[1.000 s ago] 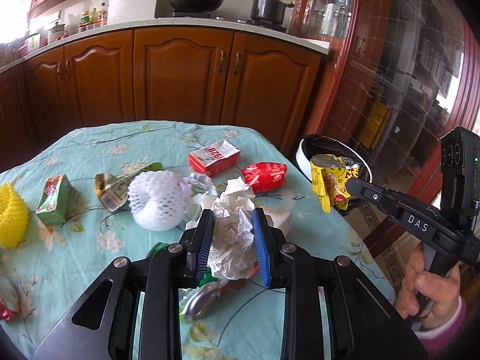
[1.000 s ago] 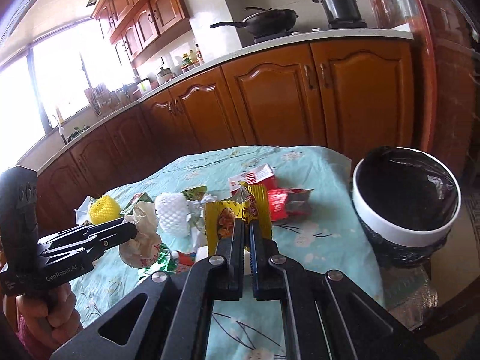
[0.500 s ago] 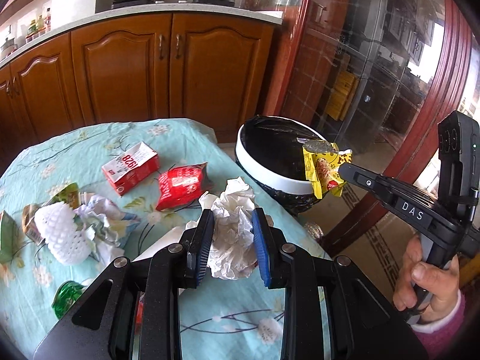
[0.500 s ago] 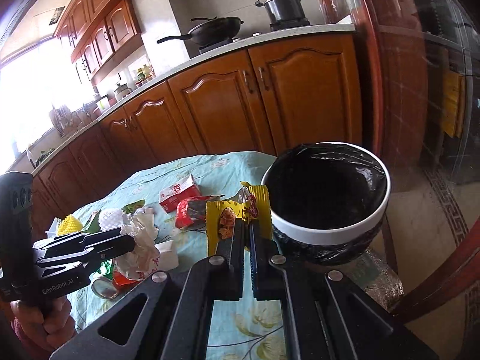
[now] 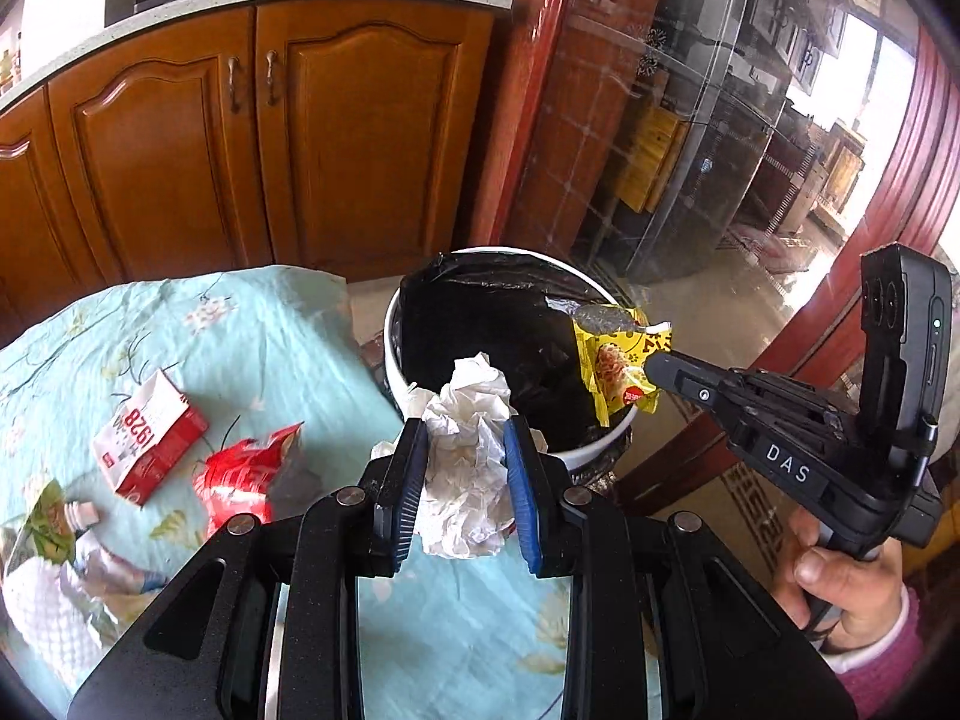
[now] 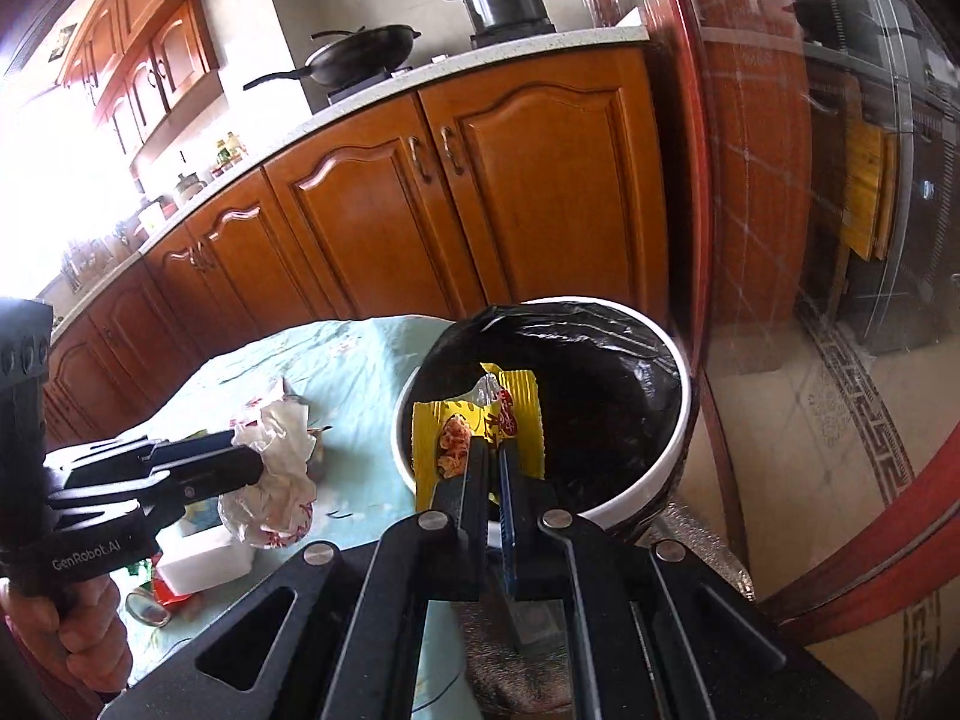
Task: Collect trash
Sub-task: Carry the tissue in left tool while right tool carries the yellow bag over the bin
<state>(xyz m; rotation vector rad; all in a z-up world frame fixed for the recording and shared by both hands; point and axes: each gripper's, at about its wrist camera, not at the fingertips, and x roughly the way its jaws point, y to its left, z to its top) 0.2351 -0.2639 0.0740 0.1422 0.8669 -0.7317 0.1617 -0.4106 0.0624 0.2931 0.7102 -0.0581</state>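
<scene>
Left claw (image 5: 465, 450) gripping a crumpled white paper wad (image 5: 471, 456) at the near rim of the black-lined white bin (image 5: 456, 324), beside the surface (image 5: 252, 324). Right claw (image 6: 492, 450) closed on a yellow snack wrapper (image 6: 474, 426), hanging over the bin's opening. Lying on the surface: a red-and-white carton (image 5: 147, 438) and a red wrapper (image 5: 246, 474).
</scene>
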